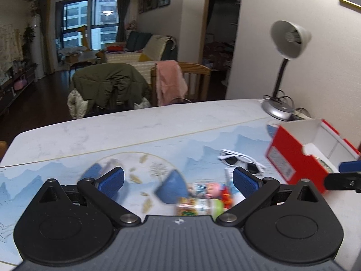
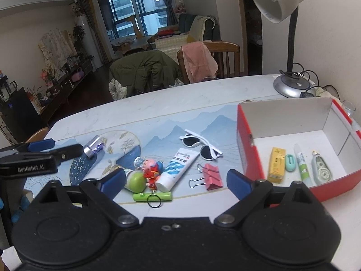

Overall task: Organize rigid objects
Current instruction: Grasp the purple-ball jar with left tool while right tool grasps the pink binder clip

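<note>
Four small items already lay in the red box (image 2: pixel 250 158); sunglasses (image 2: pixel 200 145), a tube (image 2: pixel 178 169), a pink clip (image 2: pixel 212 176) and toys at its nine o'clock remained. The left gripper (image 1: pixel 178 180) and right gripper (image 2: pixel 176 180) both stood wide, empty.

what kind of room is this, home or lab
Most likely a home, at a dining table that opens onto a living room: a sofa stands by the big window, coats hang over the wooden chairs, and a desk lamp stands by the wall.

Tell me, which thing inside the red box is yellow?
The little yellow carton, lying leftmost in the red box. Beside it are a mint oval, a white-and-green tube and a grey correction tape.
</note>
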`<action>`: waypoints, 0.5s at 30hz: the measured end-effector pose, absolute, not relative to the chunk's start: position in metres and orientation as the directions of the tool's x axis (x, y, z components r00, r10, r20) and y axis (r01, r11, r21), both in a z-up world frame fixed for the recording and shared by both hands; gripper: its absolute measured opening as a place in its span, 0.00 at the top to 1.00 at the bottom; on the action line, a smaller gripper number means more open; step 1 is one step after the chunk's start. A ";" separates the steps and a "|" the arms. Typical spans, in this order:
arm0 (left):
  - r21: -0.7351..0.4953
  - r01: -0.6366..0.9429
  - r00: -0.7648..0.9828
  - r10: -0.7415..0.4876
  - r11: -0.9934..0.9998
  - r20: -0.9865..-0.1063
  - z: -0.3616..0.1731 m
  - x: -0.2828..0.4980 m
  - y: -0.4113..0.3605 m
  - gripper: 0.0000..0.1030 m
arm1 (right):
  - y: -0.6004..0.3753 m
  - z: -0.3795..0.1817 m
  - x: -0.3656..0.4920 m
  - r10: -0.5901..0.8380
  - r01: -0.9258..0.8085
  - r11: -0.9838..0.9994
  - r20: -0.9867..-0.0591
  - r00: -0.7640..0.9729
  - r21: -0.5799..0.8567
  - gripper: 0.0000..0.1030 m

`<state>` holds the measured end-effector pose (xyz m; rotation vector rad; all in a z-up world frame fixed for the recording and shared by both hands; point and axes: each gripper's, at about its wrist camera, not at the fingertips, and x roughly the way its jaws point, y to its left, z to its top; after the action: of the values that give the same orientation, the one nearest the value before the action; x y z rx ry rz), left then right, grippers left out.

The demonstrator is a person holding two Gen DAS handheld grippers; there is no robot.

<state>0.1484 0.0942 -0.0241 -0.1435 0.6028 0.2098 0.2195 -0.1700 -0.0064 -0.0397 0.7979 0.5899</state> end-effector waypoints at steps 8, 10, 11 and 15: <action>-0.064 -0.272 0.787 0.183 0.960 -0.589 -0.047 0.158 0.144 0.00 | -0.137 -0.022 0.222 0.456 -0.513 0.844 -0.712 0.535 0.156 0.07; -0.058 -0.278 0.777 0.189 0.959 -0.600 -0.054 0.163 0.153 0.00 | -0.131 -0.027 0.224 0.446 -0.510 0.847 -0.721 0.531 0.149 0.07; -0.056 -0.284 0.771 0.193 0.957 -0.607 -0.058 0.167 0.158 0.00 | -0.128 -0.030 0.225 0.440 -0.507 0.850 -0.726 0.528 0.146 0.07; -0.050 -0.320 0.750 0.221 0.946 -0.624 -0.072 0.180 0.178 0.00 | -0.115 -0.041 0.234 0.413 -0.495 0.859 -0.746 0.523 0.128 0.07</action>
<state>0.1799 0.1776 -0.0716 -0.1571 0.6600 0.2970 0.2337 -0.1154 -0.0414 -0.1039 0.8634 0.5442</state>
